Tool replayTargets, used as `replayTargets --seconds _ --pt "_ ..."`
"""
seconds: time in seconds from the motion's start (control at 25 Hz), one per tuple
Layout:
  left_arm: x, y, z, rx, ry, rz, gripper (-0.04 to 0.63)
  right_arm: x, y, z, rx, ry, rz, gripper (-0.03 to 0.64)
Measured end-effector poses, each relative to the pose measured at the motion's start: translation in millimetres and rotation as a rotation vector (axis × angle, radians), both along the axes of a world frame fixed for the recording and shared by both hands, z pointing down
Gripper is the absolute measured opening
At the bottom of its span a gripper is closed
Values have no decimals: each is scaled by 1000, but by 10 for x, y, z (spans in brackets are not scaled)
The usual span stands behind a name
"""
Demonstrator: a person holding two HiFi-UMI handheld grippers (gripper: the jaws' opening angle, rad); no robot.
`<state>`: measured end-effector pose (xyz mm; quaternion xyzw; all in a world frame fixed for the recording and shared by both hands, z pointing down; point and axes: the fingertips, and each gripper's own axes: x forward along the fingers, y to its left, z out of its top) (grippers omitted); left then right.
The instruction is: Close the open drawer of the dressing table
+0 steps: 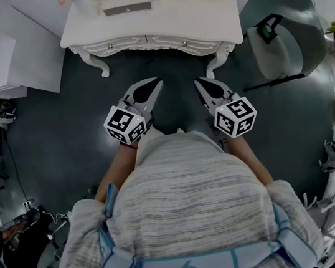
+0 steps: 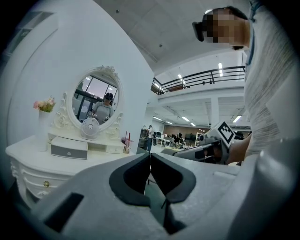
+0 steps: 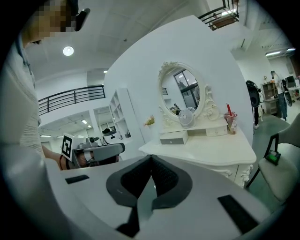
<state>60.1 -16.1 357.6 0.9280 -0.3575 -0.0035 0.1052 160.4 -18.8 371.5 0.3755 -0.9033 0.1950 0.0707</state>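
Head view: left gripper (image 1: 154,85) and right gripper (image 1: 200,84) both pinched closed, empty, near dressing table (image 1: 159,42), drawer (image 1: 126,0) sticking out

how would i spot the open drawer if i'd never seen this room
Find the white dressing table with the oval mirror. Below the mirror, on the tabletop, the open drawer sits on the side nearer the flower vase. It juts forward with a grey front, while the neighbouring drawer is flush and white.
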Motion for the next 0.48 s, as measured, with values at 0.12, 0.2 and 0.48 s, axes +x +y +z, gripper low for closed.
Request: replayTargets --seconds 0.12,0.2,0.48 --pt "8 32 9 -2 -1 2 15 19 33 16 -5 -3 2 9" --pt "5 39 4 -3 0 1 15 19 43 13 -6 -5 1 9" --pt "-42 67 17 -7 0 -3 15 -41 78 11 -8 -9 -4 9"
